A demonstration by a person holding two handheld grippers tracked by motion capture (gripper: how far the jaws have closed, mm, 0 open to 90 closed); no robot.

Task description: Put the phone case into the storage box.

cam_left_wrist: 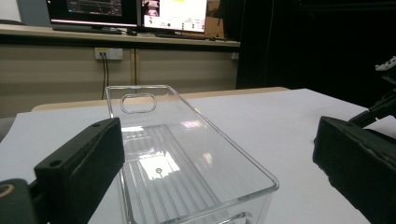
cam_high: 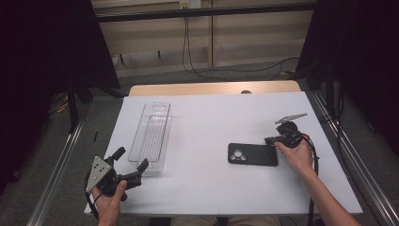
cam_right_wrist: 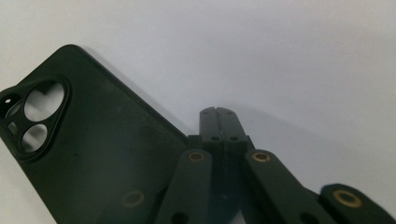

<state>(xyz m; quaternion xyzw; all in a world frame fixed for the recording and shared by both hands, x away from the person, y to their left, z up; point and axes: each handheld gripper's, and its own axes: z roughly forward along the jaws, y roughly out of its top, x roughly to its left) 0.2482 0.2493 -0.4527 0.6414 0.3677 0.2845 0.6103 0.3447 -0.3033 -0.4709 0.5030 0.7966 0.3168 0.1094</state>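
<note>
Black phone case [cam_high: 252, 154] is lying at the table's [cam_high: 211, 113] four o'clock, right hand-held gripper [cam_high: 272, 140] closed beside it, ungrasped; left hand-held gripper [cam_high: 131, 158], gaping and empty, is facing the clear tray [cam_high: 151, 136].

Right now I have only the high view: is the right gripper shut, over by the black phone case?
Observer: Yes. In the right gripper view the right gripper has its jaws pressed together with nothing between them, the tips just past the edge of the phone case.
Operator: And where is the left gripper aimed?
Observer: The left gripper is open and looks lengthwise along the clear container, whose near end shows between its jaws.
Operator: Any detail on the container's far end?
Observer: Its far wall has a rounded handle slot.
</note>
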